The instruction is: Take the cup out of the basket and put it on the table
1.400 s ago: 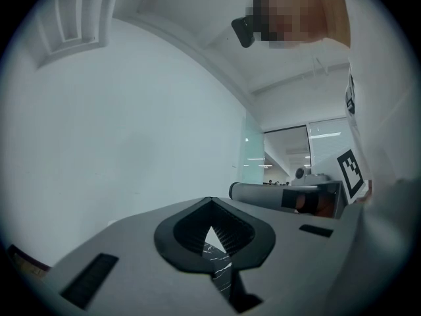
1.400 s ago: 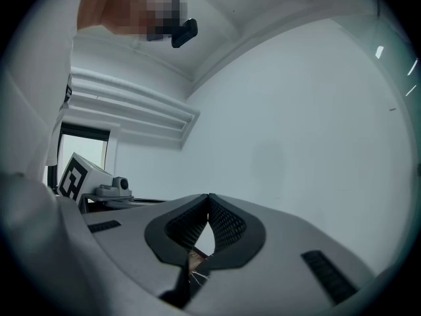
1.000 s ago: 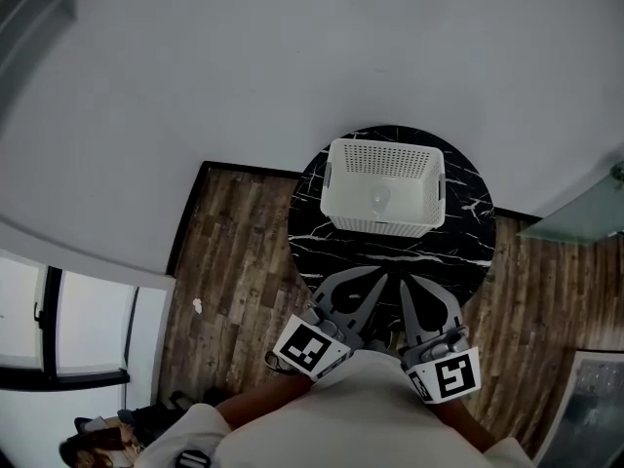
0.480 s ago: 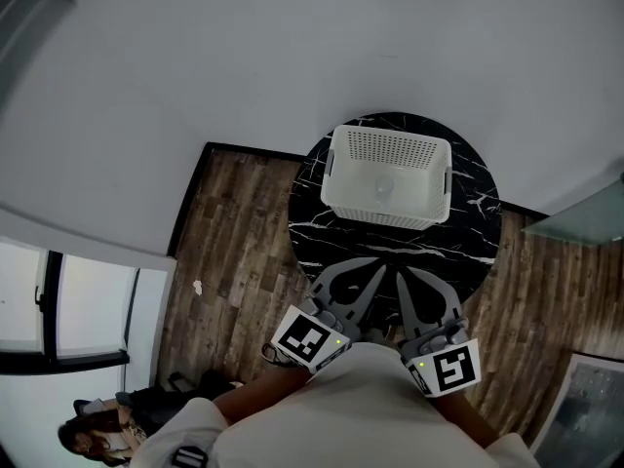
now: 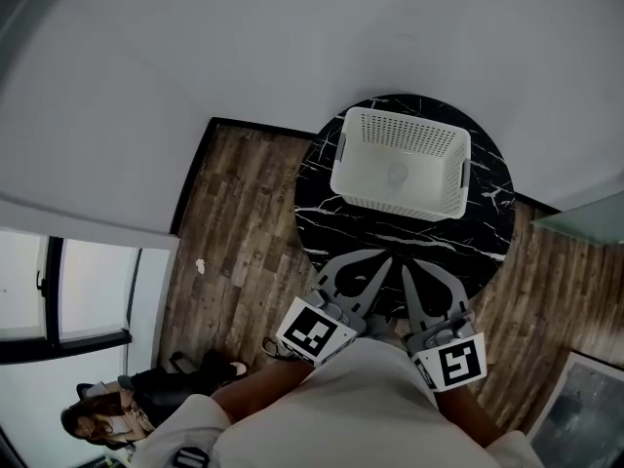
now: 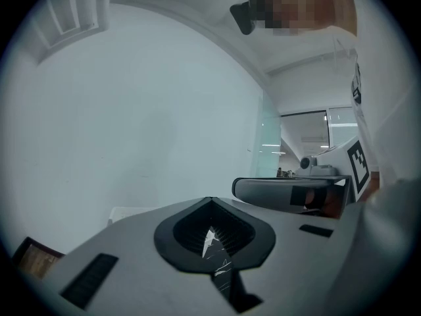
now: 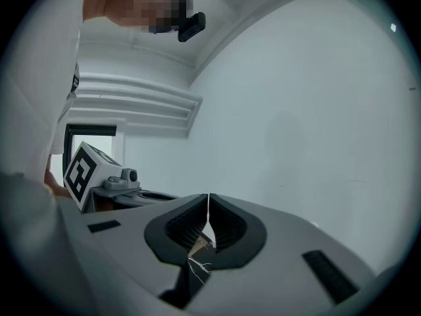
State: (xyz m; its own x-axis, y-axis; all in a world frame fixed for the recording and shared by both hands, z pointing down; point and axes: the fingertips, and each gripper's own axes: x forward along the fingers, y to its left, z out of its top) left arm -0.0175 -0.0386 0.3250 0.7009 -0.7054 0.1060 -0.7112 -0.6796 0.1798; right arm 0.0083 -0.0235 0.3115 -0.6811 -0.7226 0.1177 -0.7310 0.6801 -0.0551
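A white perforated basket (image 5: 402,135) stands on the far half of a round black marble table (image 5: 322,222). Inside it a pale, see-through cup (image 5: 395,174) shows faintly on the basket floor. My left gripper (image 5: 388,258) and right gripper (image 5: 404,266) are held side by side over the table's near edge, close to my body, both shut with nothing in them. In the left gripper view the jaws (image 6: 209,201) meet at the tip and a strip of basket (image 6: 128,210) peeks over them. In the right gripper view the jaws (image 7: 208,197) are also pressed together.
Dark wood flooring (image 5: 244,222) surrounds the table, and a white wall (image 5: 292,37) rises right behind it. A glass panel (image 5: 585,213) stands at the right. A window (image 5: 88,295) is at the lower left, with a person (image 5: 107,417) in the bottom left corner.
The head view has shifted, so table and basket sit slightly higher and further right in the picture. Both grippers stay shut near my body.
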